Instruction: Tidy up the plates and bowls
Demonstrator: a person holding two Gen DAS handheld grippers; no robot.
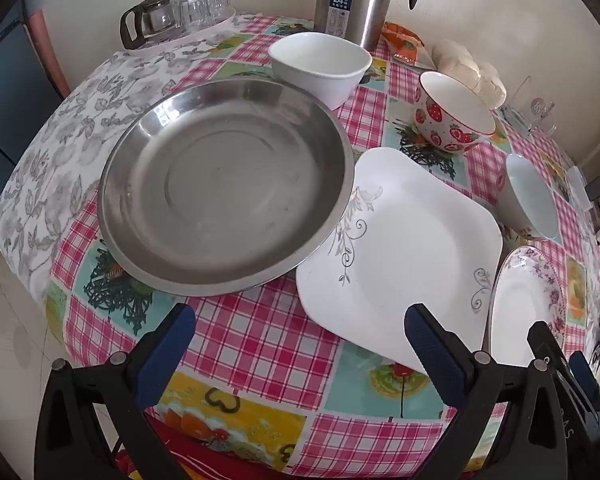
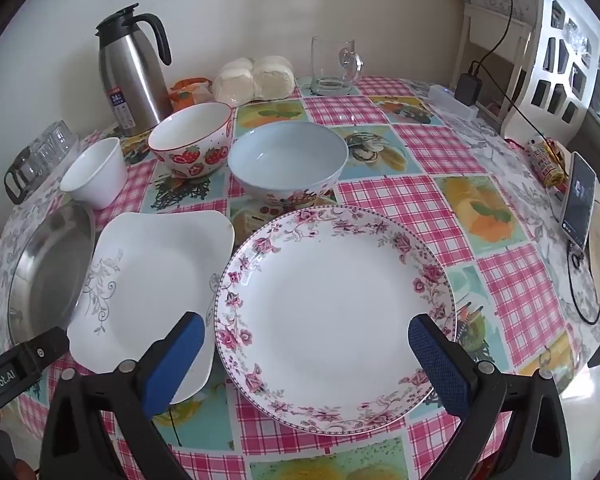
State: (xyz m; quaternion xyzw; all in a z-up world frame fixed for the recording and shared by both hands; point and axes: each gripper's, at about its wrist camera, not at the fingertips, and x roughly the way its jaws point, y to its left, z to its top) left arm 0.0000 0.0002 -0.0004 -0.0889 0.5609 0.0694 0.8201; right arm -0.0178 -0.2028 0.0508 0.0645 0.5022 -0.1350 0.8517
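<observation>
Checked pink-and-fruit oilcloth covers the round bench (image 2: 420, 200), which stands against a cream wall, and on it the crockery lies spread out singly, so by my reading the sorting has not begun.

At the centre of the right wrist view sits the floral plate (image 2: 332, 316), flat on the cloth. Left of it lies the square white plate (image 2: 152, 280), their rims just beside each other, and at the far left edge the steel dish (image 2: 48, 272), whose rim in the left wrist view overlaps the square plate's corner. Behind them, toward the top of the frame, stand three bowls apart from one another: the pale blue bowl (image 2: 288, 160), the strawberry bowl (image 2: 192, 140) and the small white bowl (image 2: 96, 172). Nothing is stacked or nested (the overlap of dish and plate hardly counts), so all the gathering of plates with plates and bowls with bowls is left to do.

The right gripper (image 2: 304, 344) hangs over the floral plate's near rim, jaws spread wide, holding nothing. The left gripper (image 1: 300, 336) hovers above the cloth before the steel dish and square plate, jaws likewise wide and empty.

Further out stand a steel thermos (image 2: 132, 76), a glass mug (image 2: 334, 68), upturned glasses (image 1: 204, 4) and a phone (image 2: 580, 200) at the right edge
</observation>
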